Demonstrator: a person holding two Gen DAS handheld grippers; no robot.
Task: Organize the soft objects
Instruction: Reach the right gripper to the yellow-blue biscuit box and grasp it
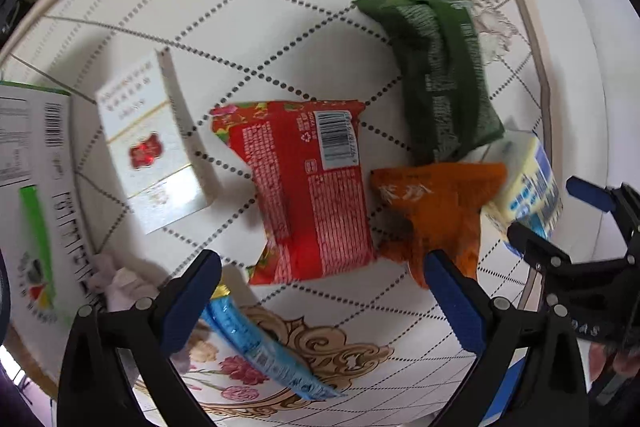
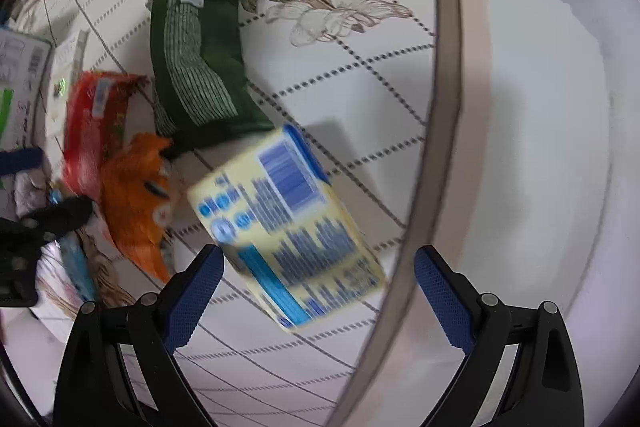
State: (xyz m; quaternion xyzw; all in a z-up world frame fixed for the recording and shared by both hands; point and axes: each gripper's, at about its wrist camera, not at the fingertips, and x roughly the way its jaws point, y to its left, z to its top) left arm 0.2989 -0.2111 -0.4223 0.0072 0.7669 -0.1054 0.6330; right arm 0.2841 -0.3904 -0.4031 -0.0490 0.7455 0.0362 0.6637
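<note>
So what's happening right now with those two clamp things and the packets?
Left gripper open, empty, over red packet. Right gripper open, empty, at yellow packet. Orange packet and green packet crowd close.

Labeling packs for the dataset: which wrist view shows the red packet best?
Left wrist view. The red packet lies whole and centred there, barcode and print side up, between the white box and the orange packet. The right wrist view catches it only at the left edge, blurred and partly covered by the orange packet.

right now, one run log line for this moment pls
left hand-held gripper: open over red packet | right hand-held gripper: open by yellow pack | green packet, orange packet: lying on table
</note>
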